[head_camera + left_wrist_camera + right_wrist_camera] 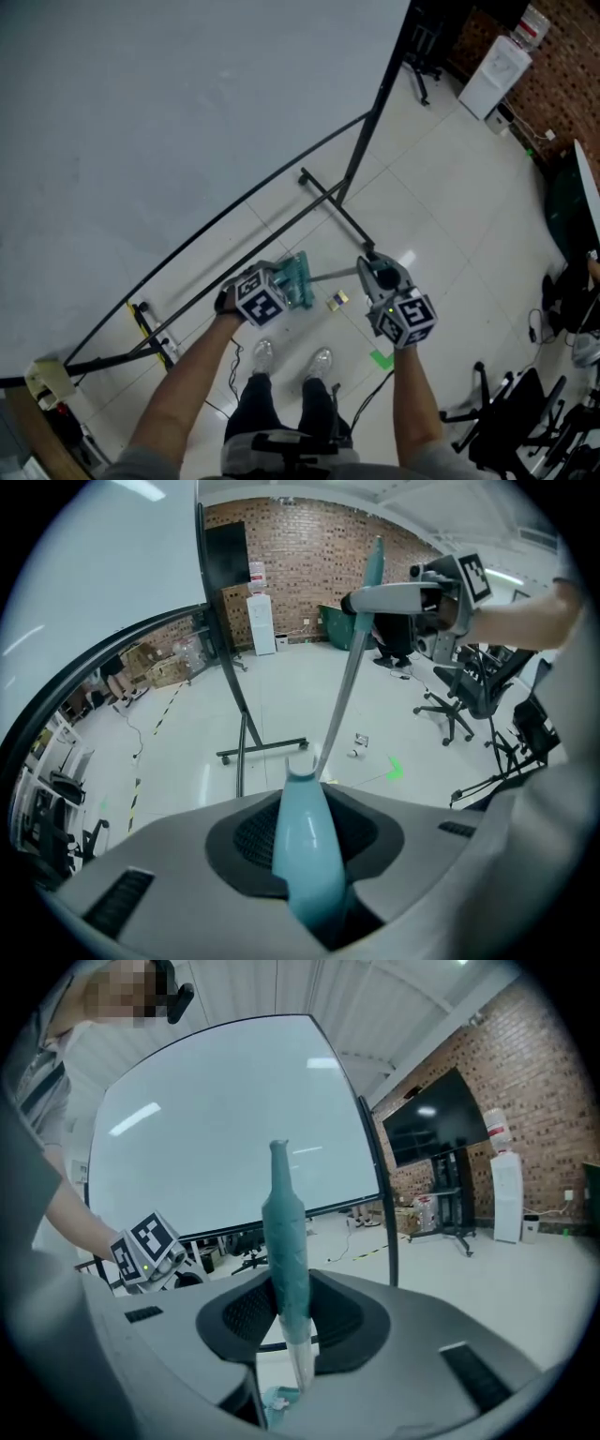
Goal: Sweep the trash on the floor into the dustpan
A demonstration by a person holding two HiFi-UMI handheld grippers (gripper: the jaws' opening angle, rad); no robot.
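- At far left in the head view, a large pale curved screen (141,112) fills the upper part. It is carried on a black wheeled metal frame (323,192) that stands on the glossy white tiled floor (441,216).
- The left gripper (307,829) has its jaws clamped on the smooth teal plastic handle (305,883) of the dustpan. The handle runs straight out along the gripper's own line and slopes steeply down toward the floor.
- The translucent teal plastic dustpan (298,279) shows in the head view just right of the left gripper's marker cube. I cannot tell whether anything lies inside it.
- The broom's thin silver metal pole (342,696) has its long axis leaning. It rises from beside the dustpan handle's tip, up and to the right, to the other gripper.
- In the right gripper view the broom's tapered teal grip (284,1241) stands nearly upright with its narrow end pointing up. The pole drops below it to a teal patch (274,1399); I cannot tell if this is brush or dustpan.
- Small pale scraps of trash (337,300) lie on the floor between the two grippers in the head view. They are just right of the dustpan and outside it.
- A green tape mark (380,358) lies near the scraps, lower in the head view.
- The right gripper (292,1316) has its jaws closed on the teal grip, whose tip pokes out above them.
- Toward the far right of the head view stand black office chairs (511,412). Near the top right corner, a white water dispenser (495,67) stands by a red brick wall (558,89).
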